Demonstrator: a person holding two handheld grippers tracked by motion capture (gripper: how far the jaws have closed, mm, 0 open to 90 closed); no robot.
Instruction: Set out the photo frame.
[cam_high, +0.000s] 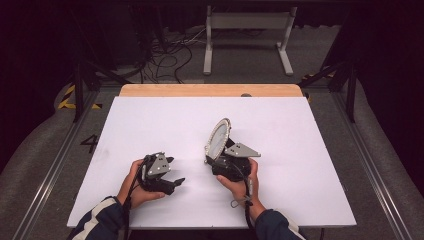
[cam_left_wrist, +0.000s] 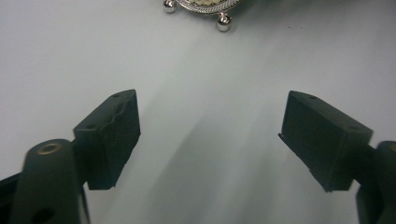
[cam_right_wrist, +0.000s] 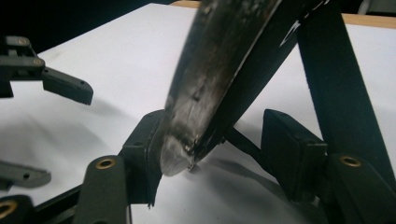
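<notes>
High view: left gripper (cam_high: 175, 171) open and empty on white table (cam_high: 300, 150); oval mirror (cam_high: 218, 137) upright at right gripper (cam_high: 220, 160) | Left gripper view: jaws wide apart, mirror's beaded rim (cam_left_wrist: 201, 5) ahead | Right gripper view: mirror (cam_right_wrist: 219, 60) between parted jaws, left pad (cam_right_wrist: 144, 149) touching its edge, right pad clear
</notes>
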